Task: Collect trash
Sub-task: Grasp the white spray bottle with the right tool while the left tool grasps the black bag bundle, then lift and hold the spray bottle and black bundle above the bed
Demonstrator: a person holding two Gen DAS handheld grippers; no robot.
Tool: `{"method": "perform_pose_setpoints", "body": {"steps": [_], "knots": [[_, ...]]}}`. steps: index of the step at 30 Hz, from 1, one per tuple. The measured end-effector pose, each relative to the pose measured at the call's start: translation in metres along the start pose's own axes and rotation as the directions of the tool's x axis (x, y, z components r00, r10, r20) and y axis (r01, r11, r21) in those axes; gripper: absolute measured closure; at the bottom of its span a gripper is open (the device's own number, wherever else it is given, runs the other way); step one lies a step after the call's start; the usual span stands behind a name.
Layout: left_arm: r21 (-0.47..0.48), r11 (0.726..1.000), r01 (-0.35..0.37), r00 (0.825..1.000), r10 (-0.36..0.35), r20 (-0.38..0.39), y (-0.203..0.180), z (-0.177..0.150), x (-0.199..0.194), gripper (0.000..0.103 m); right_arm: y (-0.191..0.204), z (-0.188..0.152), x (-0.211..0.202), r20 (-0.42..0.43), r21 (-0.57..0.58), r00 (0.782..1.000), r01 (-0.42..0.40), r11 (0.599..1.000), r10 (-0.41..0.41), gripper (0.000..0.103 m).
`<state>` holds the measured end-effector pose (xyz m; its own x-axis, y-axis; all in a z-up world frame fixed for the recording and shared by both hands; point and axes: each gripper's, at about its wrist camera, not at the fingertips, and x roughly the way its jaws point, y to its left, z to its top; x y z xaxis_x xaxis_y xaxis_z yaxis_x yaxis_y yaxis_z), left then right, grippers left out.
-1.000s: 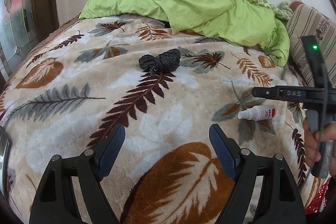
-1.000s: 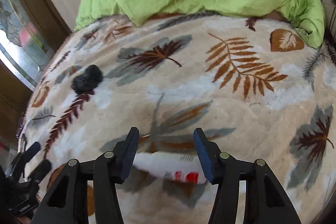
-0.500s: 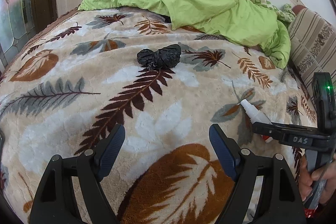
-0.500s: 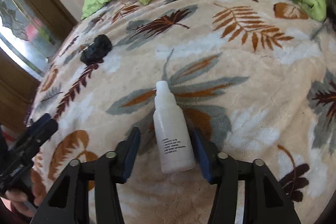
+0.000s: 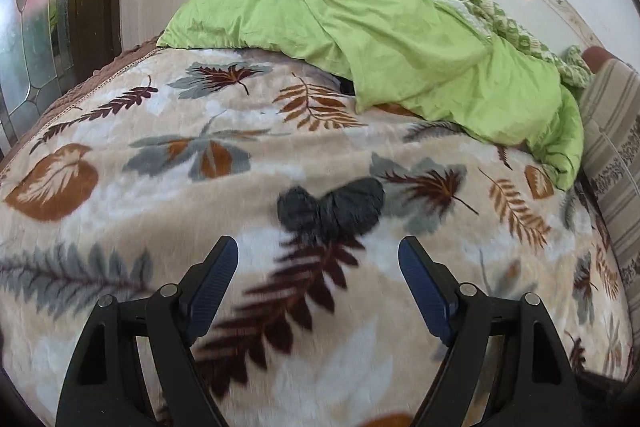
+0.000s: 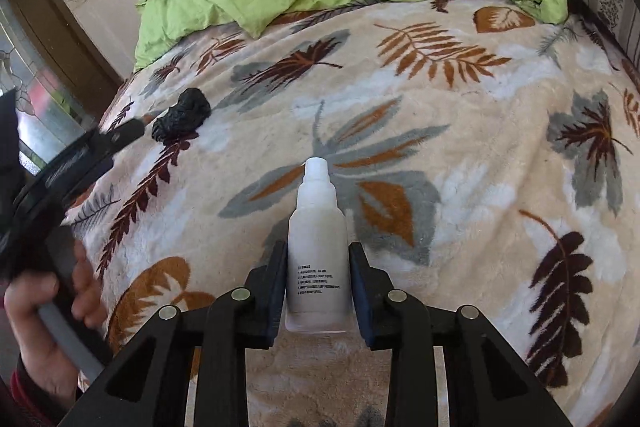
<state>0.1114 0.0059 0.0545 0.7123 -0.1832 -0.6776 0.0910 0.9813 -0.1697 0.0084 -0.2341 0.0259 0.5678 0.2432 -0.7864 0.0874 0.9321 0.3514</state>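
A white plastic bottle (image 6: pixel 318 223) lies on the leaf-patterned blanket (image 6: pixel 480 155), cap pointing away. My right gripper (image 6: pixel 318 267) has its jaws closing around the bottle's lower body, and both blue pads touch its sides. A crumpled black plastic bag (image 5: pixel 330 207) lies further left on the blanket. My left gripper (image 5: pixel 318 259) stands open just short of it, with nothing between its fingers. In the right wrist view the black bag (image 6: pixel 182 115) sits just beyond the left gripper's fingertip (image 6: pixel 128 131), and a hand (image 6: pixel 36 307) holds that gripper's handle.
A green duvet (image 5: pixel 360 27) is heaped at the far end of the bed. A striped cushion (image 5: pixel 612 139) lines the right side. A stained-glass window (image 5: pixel 36 39) and dark wooden frame stand at the left, with a white tiled wall behind.
The left gripper moved toward the black bag, which is now close in front of its fingers. The right gripper's jaws narrowed around the white bottle, which turned from lying crosswise to pointing away.
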Motion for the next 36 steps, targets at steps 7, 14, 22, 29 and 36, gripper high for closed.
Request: {"method": "perform_pose_setpoints", "body": {"steps": [7,14,22,29,36], "knots": [[0.051,0.999,0.019,0.995,-0.014,-0.097,-0.011,0.015,0.059,0.021,-0.009,0.004,0.013,-0.031,0.028,0.999,-0.014,1.000,0.014,0.071],[0.059,0.998,0.030,0.995,-0.024,-0.100,-0.011,0.011,0.064,0.036,-0.006,0.006,0.010,-0.015,0.012,1.000,-0.003,1.000,0.003,0.071],[0.085,0.996,0.021,0.999,-0.019,-0.028,-0.024,-0.003,0.018,0.038,0.000,0.003,-0.009,0.054,-0.027,0.998,0.031,0.999,-0.030,0.071],[0.140,0.990,-0.004,0.999,-0.002,0.042,-0.046,-0.030,-0.044,0.038,0.003,-0.006,-0.039,0.143,-0.042,0.988,0.069,0.997,-0.062,0.071],[0.206,0.978,-0.028,0.997,0.012,0.076,-0.061,-0.071,-0.103,0.038,0.001,-0.041,-0.067,0.159,-0.031,0.986,0.057,0.998,-0.051,0.071]]}}
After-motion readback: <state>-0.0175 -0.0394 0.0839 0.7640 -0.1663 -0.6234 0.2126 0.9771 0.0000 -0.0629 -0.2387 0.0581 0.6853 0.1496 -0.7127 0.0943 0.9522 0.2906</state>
